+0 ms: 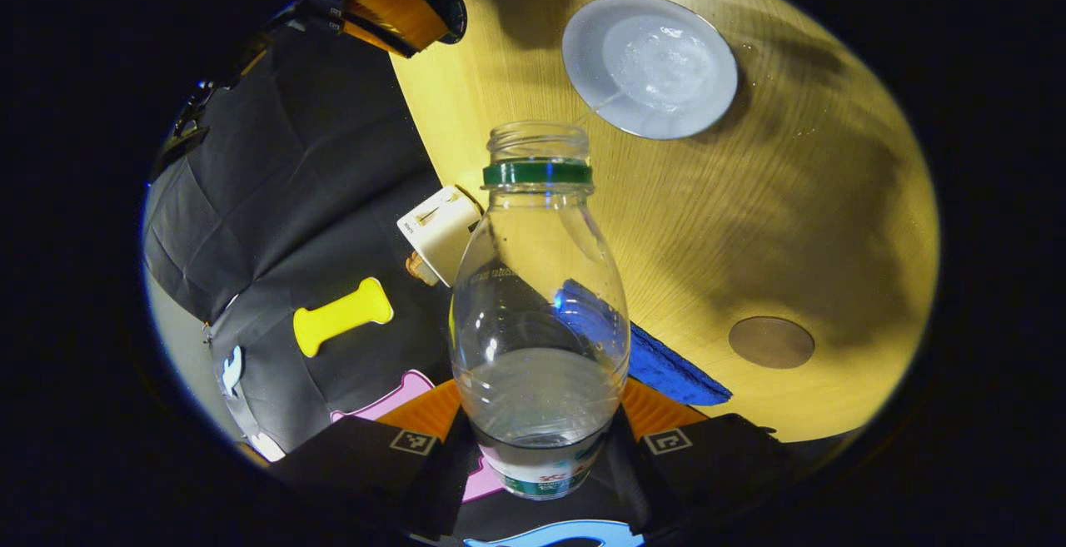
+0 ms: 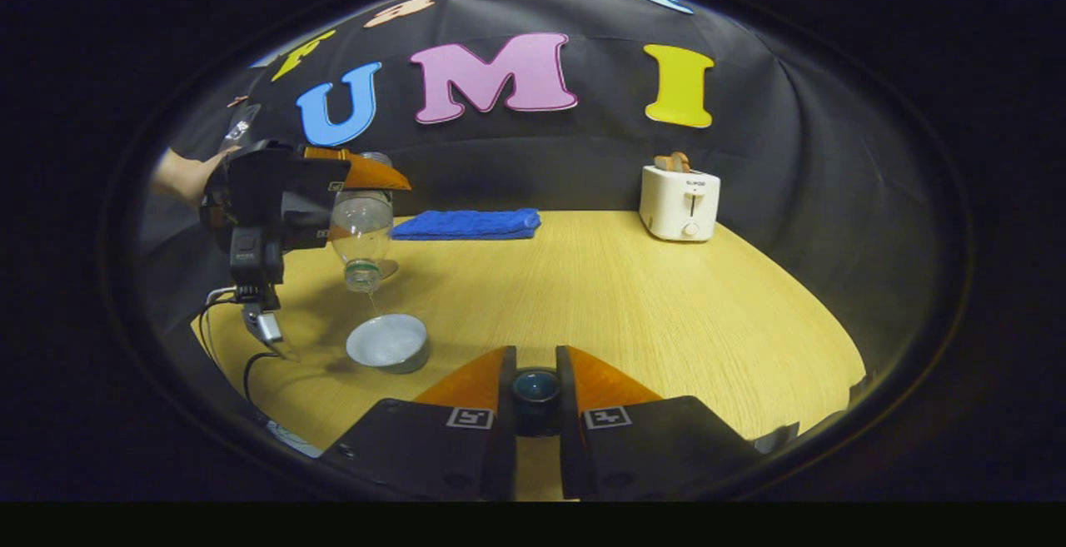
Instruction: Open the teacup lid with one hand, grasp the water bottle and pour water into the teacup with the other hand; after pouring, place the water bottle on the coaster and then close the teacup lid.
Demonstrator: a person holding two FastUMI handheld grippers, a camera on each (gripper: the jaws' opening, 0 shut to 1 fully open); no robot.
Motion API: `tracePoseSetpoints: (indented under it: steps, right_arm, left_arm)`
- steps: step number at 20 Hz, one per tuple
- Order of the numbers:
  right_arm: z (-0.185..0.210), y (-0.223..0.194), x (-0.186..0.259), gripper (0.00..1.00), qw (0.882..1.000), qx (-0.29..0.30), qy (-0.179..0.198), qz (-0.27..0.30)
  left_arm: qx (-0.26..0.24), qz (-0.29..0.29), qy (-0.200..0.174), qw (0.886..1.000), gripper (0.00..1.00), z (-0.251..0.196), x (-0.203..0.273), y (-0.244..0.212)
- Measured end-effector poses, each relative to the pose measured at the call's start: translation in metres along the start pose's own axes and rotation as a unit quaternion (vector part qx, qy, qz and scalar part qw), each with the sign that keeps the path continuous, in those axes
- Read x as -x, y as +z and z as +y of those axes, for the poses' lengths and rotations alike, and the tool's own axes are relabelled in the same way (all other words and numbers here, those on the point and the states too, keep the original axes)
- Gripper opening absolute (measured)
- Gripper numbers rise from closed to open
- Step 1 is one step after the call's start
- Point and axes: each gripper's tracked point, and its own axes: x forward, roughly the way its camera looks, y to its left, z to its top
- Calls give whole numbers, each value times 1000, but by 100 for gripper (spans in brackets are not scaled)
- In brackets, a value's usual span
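The left tool (image 1: pixel 540 447) clamps the water bottle (image 1: pixel 540 314), tipped mouth-down to stream water into the teacup (image 2: pixel 388 342) near the counter's (image 2: pixel 633 314) left edge; the right tool (image 2: pixel 536 401) grips the lid (image 2: pixel 535 387) clear.

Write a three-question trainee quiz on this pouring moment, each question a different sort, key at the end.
1. True or false: the water bottle is tipped with its mouth toward the teacup.
2. Which gripper holds the teacup lid? A) left gripper B) right gripper C) neither
3. Fill in: the folded blue cloth lies on the table near the back wall, and to its right stands a white ____.

Key: 1 true, a thin stream runs into the cup. 2 B, the right gripper; the left gripper holds the bottle. 3 toaster.
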Motion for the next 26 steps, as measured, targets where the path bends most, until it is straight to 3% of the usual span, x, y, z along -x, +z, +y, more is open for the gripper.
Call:
tracePoseSetpoints:
  steps: [1, 3, 4, 7, 8, 9, 15, 17, 18, 20, 22, 23, 25, 26]
  right_arm:
    - [0, 1, -1, 29, 1000, -1, -1, 0]
    - [1, 4, -1, 24, 1000, -1, -1, -1]
    - [1, 7, -1, 29, 1000, 0, -2, -2]
    - [2, 10, -2, 29, 1000, 3, -2, -3]
    - [2, 11, -2, 19, 1000, 5, -2, -3]
    - [3, 12, -2, 29, 1000, 6, -3, -3]
    - [8, 14, -2, 29, 1000, 12, 0, 0]
    - [10, 18, -1, 29, 1000, 14, 0, -2]
    - [10, 20, -1, 19, 1000, 14, 1, -2]
    - [12, 27, 0, 22, 1000, 16, 3, -2]
    - [13, 39, 1, 29, 1000, 22, 4, -5]
    - [14, 45, 2, 24, 1000, 26, 6, -7]
    - [17, 58, 3, 29, 999, 32, 10, -10]
    - [20, 64, 4, 19, 999, 34, 13, -10]
  left_arm:
    - [-1, -1, 0, 1000, 75, 1, -1, 0]
    - [0, -3, 1, 1000, 75, 2, 0, 1]
    - [1, -4, 2, 1000, 75, 2, 1, 1]
    - [9, -4, -1, 1000, 75, -2, 0, 1]
    - [10, -2, -3, 1000, 75, -3, 0, 1]
    - [11, 0, -3, 1000, 75, -3, -1, -1]
    - [26, -2, -1, 1000, 75, -7, 3, 2]
    - [45, 1, 0, 999, 75, -8, 8, -3]
    - [66, 1, 0, 998, 75, -11, 13, -3]
    - [109, 6, -5, 994, 75, -15, 22, -8]
    - [177, 17, -7, 984, 75, -14, 37, -19]
    - [218, 28, -7, 976, 75, -14, 45, -26]
    - [317, 60, -9, 946, 75, -16, 60, -46]
    - [376, 78, -8, 923, 75, -19, 68, -56]
